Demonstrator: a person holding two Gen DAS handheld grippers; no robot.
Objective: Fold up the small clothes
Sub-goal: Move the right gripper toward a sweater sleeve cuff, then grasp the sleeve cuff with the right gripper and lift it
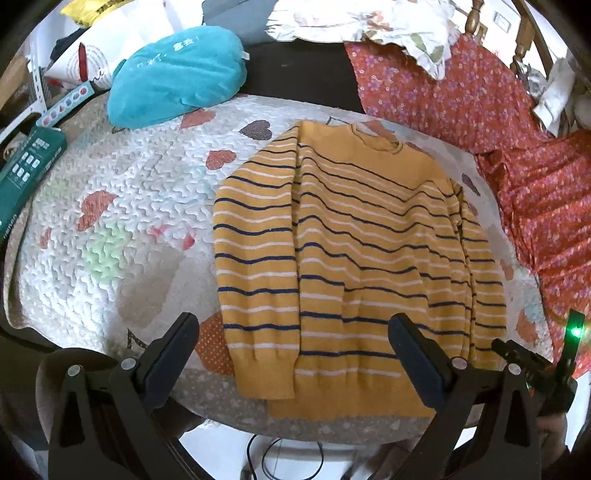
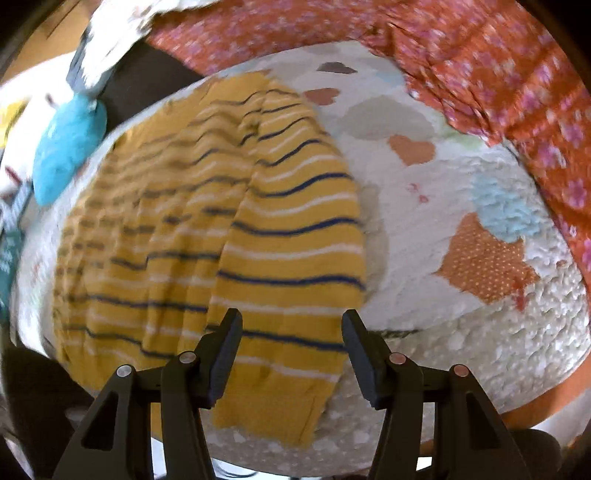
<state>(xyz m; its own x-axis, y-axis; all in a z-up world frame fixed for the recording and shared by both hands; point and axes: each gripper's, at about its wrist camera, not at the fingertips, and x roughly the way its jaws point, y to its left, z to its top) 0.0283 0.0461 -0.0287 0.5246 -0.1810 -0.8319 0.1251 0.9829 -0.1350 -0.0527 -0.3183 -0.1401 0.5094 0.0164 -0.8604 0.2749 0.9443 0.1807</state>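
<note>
A mustard sweater with navy and white stripes lies flat on a white quilted mat with heart patches. Its neck is at the far side and its hem is near me. Both sleeves lie folded in along the body. My left gripper hovers above the hem, wide open, with nothing between its fingers. In the right wrist view the sweater is blurred. My right gripper stands over the right sleeve near its cuff, jaws partly apart, and the pads do not pinch the cloth.
A teal cushion sits at the mat's far left, with a green box at the left edge. Red floral fabric is heaped along the right and back, under a white floral cloth. Dark cables hang below the near edge.
</note>
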